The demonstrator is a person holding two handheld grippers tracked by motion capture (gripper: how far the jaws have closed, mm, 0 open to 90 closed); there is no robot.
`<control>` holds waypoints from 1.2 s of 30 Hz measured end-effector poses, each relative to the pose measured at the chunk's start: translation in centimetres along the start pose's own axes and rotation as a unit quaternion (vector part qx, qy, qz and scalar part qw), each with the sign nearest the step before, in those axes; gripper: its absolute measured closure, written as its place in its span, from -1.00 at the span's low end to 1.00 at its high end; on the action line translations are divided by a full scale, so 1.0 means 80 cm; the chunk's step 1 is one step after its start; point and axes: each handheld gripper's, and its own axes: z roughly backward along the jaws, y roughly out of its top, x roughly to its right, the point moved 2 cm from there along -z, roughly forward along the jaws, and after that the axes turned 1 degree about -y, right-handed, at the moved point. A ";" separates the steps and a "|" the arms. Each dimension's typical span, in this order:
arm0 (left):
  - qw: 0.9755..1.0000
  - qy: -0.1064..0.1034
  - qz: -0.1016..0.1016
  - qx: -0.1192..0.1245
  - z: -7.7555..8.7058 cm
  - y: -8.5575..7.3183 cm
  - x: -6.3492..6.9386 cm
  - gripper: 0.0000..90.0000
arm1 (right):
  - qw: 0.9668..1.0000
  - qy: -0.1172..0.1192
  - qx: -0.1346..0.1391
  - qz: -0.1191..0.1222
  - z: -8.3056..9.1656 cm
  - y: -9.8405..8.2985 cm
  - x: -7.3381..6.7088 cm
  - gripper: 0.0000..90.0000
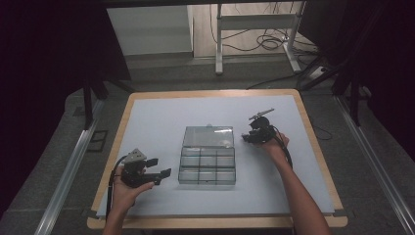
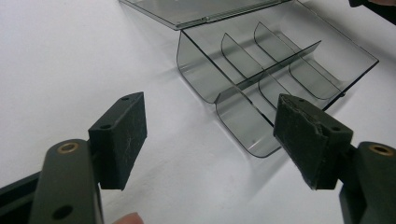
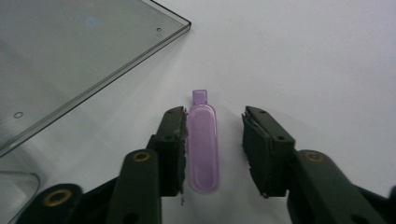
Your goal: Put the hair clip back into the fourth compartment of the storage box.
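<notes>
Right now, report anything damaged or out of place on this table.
The right tool has a frayed, peeling pad. The small purple plastic capsule lies off-centre, against the other pad. The clear compartment box looks fine.

One clear compartment box (image 1: 207, 161); one purple clip (image 3: 202, 147); two claws (image 1: 164, 166) (image 1: 246, 137).

Box lid (image 3: 70, 51) cut off at frame edge

A lab-style recording bay is seen here: a pale blue-grey tabletop with a light wooden rim (image 1: 313, 142) is set on grey carpet, hemmed in by black curtains (image 1: 44, 54). Metal floor rails (image 1: 68, 171) are laid along both sides, and loose black cables (image 1: 266, 41) are coiled beneath a white-framed bench (image 1: 254, 22) behind.
</notes>
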 end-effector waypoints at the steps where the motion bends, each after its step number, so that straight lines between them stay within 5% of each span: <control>1: 1.000 0.000 0.000 0.000 0.000 0.000 0.000 -0.42 | 1.000 0.001 0.002 -0.001 0.000 0.000 0.000 0.40; 7: 1.000 -0.001 -0.003 -0.002 -0.001 0.000 0.001 -0.42 | 1.000 -0.007 -0.002 0.015 -0.001 0.001 -0.003 0.63; 14: 1.000 0.000 -0.002 0.000 0.000 0.000 -0.001 -0.42 | 1.000 -0.009 -0.002 0.019 0.003 0.001 -0.004 0.66; 26: 1.000 0.000 -0.001 0.001 0.002 0.000 -0.001 -0.42 | 0.999 0.003 0.032 0.017 0.031 0.003 -0.008 0.66; 36: 1.000 -0.001 -0.001 0.000 0.001 0.000 -0.001 -0.42 | 0.996 0.028 0.071 0.047 0.068 0.006 -0.029 0.66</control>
